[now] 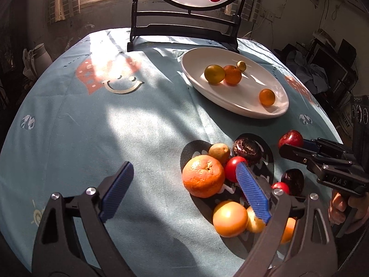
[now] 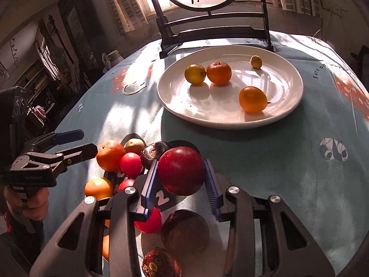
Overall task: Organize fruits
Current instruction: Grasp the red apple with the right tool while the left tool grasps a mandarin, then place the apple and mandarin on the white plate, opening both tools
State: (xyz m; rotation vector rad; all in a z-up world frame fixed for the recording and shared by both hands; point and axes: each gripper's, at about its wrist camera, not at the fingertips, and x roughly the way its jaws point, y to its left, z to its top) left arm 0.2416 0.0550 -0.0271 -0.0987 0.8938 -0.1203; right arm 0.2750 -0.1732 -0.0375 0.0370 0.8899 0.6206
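Observation:
My right gripper [image 2: 181,172] is shut on a dark red apple [image 2: 181,170] and holds it above the fruit pile; the apple also shows in the left wrist view [image 1: 291,139], held by the right gripper [image 1: 291,146]. My left gripper [image 1: 184,182] is open and empty beside a large orange [image 1: 203,176]; it also shows in the right wrist view [image 2: 79,142]. The pile holds red tomatoes [image 2: 131,164], a potato [image 1: 219,152] and dark round fruits [image 1: 248,149]. A white plate [image 2: 288,101] holds several small citrus fruits [image 2: 218,73].
A black wooden stand [image 1: 182,26] with a round painted screen stands at the table's far edge behind the plate. The table has a blue patterned cloth [image 1: 92,124]. A white jug [image 1: 40,55] sits beyond the left edge.

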